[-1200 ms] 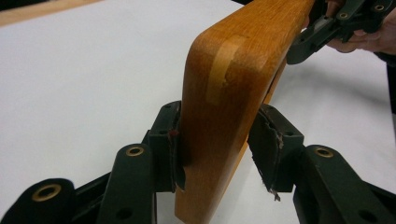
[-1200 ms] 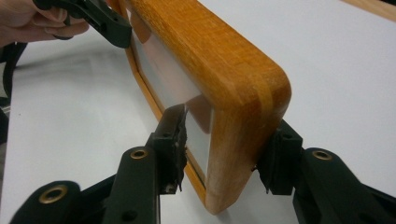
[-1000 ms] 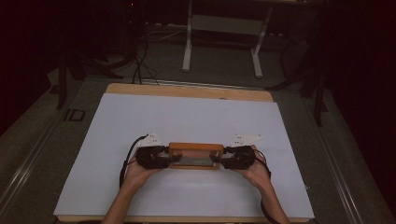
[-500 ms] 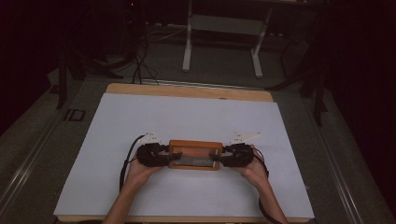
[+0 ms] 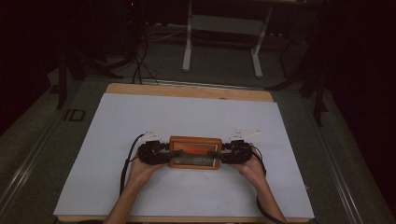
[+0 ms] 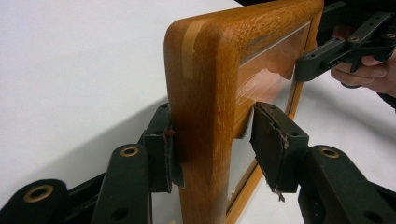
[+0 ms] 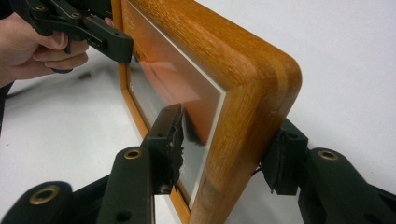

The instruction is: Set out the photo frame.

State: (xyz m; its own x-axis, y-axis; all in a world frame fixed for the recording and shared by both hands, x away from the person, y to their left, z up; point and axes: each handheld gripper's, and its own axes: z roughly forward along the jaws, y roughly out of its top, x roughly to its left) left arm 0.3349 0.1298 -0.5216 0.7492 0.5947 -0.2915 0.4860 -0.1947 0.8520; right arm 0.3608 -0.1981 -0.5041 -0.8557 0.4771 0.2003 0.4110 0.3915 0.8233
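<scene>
a wooden picture frame point(image 5: 195, 152) is stood on its edge on the white bench point(image 5: 140, 116), near the front. its left end is set between the jaws of the left tool point(image 6: 212, 154); one pad touches the wood, the other is a little apart. the right tool point(image 7: 224, 154) has just been opening, and its pads are seen apart from the right end.

Frame point(image 6: 205, 93) varnished wood, glossy glass pane; jaws matt black plastic, frayed pads; table point(image 5: 187, 116) matt white.
</scene>
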